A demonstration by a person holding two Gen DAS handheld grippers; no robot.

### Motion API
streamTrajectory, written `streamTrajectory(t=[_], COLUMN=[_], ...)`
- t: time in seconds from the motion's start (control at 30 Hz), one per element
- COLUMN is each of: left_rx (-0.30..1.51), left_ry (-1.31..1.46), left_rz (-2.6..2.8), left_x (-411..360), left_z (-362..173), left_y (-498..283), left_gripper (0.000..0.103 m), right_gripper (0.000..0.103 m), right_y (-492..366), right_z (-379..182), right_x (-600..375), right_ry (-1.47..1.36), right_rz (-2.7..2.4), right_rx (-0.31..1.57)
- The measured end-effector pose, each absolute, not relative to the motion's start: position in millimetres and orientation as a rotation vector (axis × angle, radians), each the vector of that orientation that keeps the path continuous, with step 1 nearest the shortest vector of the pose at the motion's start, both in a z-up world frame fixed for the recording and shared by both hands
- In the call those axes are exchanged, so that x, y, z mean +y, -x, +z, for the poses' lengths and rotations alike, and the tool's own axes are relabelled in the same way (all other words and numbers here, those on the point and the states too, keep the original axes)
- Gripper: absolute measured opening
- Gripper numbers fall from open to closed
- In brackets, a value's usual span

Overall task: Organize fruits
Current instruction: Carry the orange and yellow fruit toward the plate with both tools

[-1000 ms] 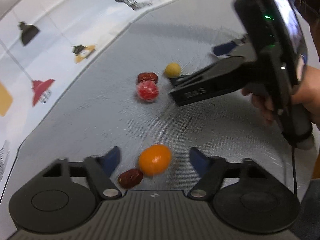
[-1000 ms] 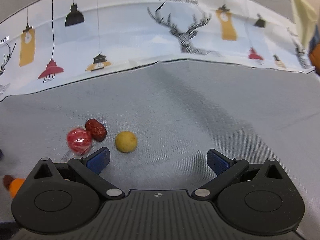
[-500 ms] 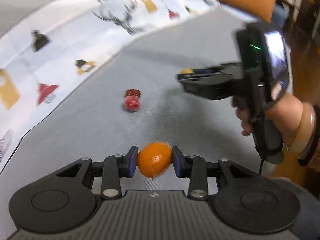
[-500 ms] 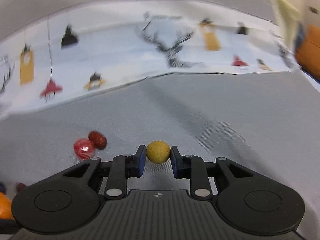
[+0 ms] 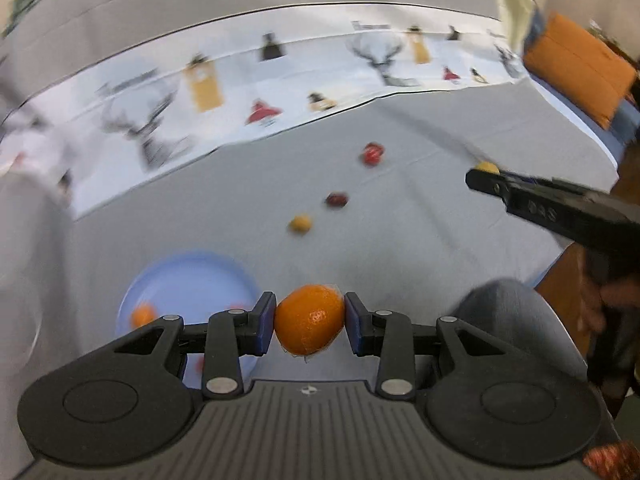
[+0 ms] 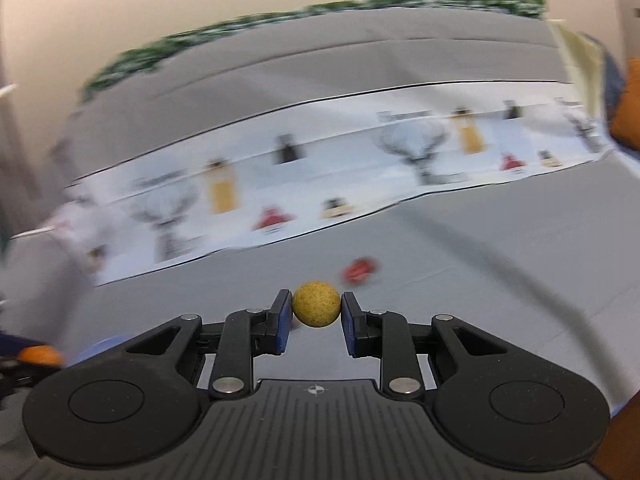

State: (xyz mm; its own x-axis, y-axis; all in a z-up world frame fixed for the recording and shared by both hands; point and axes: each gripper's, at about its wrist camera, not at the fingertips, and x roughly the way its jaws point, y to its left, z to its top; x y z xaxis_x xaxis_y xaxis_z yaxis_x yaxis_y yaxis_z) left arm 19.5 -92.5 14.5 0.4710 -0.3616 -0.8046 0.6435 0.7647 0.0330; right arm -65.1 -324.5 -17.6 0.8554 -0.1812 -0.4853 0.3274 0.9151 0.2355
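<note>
My left gripper (image 5: 310,322) is shut on an orange (image 5: 309,319) and holds it above the grey cloth, just right of a light blue plate (image 5: 188,276) with a few small fruits on it. My right gripper (image 6: 316,311) is shut on a small yellow round fruit (image 6: 316,304), lifted off the cloth; it also shows at the right of the left wrist view (image 5: 486,172). On the cloth lie a red wrapped fruit (image 5: 372,154), a dark red date (image 5: 336,199) and another small yellow fruit (image 5: 300,224). The red fruit also shows in the right wrist view (image 6: 360,269).
A white runner printed with deer and lamps (image 5: 280,92) crosses the far side of the grey cloth. An orange cushion (image 5: 576,68) sits at the far right. A red patterned object (image 5: 612,458) peeks in at the lower right corner.
Both grippers have lifted and swung left with their fruits held. The blue plate has come into the left wrist view. The views are blurred by motion.
</note>
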Motion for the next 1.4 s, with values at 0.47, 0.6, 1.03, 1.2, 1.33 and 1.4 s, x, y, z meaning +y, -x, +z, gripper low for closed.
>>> streamTrajectory(t=[0.47, 0.6, 1.03, 1.2, 1.33, 1.4], left_rx=[0.915, 0.909, 0.874, 0.87, 0.88, 0.889], left_ry=[-0.215, -0.19, -0.139, -0.132, -0.138, -0.139], left_rz=[-0.398, -0.375, -0.317, -0.313, -0.308, -0.306], left_x=[34, 45, 69, 74, 73, 74], left_z=[29, 33, 47, 47, 45, 43], left_y=[79, 92, 113, 114, 112, 110], left_gripper=[0.04, 0.04, 0.041, 0.041, 0.041, 0.041], right_gripper=[0.027, 0.027, 0.027, 0.027, 0.027, 0.027], right_y=[140, 157, 177, 176, 175, 173], right_z=[25, 33, 47, 47, 46, 45], right_x=[-154, -135, -105, -101, -99, -97], right_ry=[-0.126, -0.068, 0.001, 0.014, 0.026, 0.029], right_rz=[0.052, 0.067, 0.078, 0.084, 0.087, 0.088], right_rx=[0.509, 0.5, 0.469, 0.48, 0.487, 0.493])
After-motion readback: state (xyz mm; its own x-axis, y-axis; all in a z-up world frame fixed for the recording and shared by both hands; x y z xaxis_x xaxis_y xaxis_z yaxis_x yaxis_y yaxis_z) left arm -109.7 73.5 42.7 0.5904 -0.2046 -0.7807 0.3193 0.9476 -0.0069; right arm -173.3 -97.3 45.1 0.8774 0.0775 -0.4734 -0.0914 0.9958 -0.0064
